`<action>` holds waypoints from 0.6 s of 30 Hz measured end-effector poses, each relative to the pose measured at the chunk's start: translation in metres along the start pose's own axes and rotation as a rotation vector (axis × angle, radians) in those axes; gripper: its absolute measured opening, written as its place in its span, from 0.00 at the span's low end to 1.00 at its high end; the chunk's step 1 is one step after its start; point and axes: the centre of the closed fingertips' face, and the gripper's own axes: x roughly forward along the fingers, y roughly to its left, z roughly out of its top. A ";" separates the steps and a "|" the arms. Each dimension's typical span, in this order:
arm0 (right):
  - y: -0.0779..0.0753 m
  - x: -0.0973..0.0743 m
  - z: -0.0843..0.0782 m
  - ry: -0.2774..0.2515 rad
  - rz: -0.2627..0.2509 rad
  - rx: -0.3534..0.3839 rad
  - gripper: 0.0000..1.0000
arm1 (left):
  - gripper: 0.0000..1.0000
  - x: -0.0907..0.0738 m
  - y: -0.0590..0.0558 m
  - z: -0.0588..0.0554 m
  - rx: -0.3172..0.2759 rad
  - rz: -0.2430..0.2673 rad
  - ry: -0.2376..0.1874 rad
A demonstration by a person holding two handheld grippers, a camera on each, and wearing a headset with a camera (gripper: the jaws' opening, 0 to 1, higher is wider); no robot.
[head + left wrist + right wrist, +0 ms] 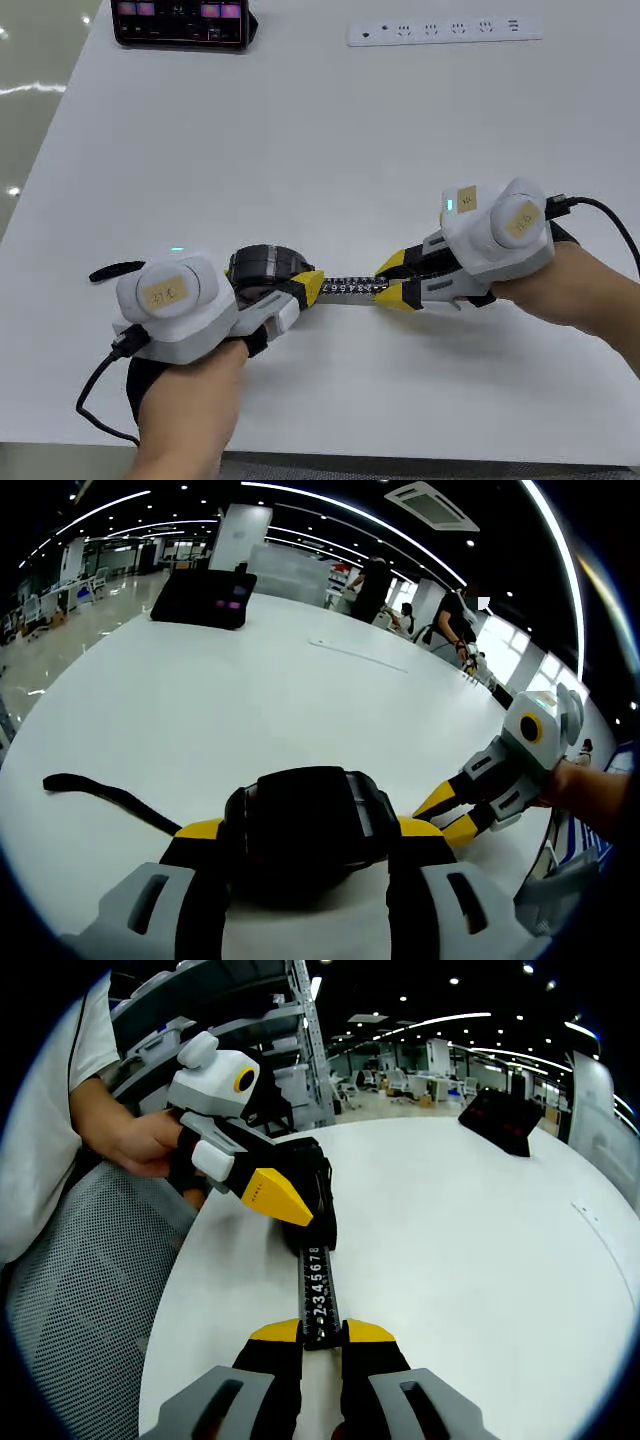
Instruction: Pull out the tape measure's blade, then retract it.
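A black tape measure case [265, 268] rests on the white table [330, 150], and my left gripper [305, 288] is shut on it. In the left gripper view the case [305, 830] sits between the yellow-tipped jaws. A short length of numbered blade [348, 287] runs from the case to my right gripper [392, 280], which is shut on the blade's end. The right gripper view shows the blade [317, 1295] stretching away from my right gripper [322, 1334] to the case [312, 1195]. A black wrist strap [95, 792] trails left of the case.
A dark device with a lit screen [182, 22] stands at the table's far left edge. A white power strip [444, 30] lies at the far right. Cables trail from both grippers. A mesh chair [80, 1300] is beside the table, and people stand in the background [372, 585].
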 end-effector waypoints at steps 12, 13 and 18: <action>0.002 0.000 0.000 -0.003 -0.011 0.010 0.11 | 0.62 -0.002 -0.001 0.003 0.051 0.033 -0.031; 0.002 0.000 0.000 -0.002 -0.013 0.009 0.11 | 0.62 -0.003 -0.001 0.004 0.060 0.038 -0.035; 0.002 0.000 0.000 -0.001 -0.018 0.006 0.11 | 0.61 -0.005 -0.001 0.005 0.079 0.059 -0.036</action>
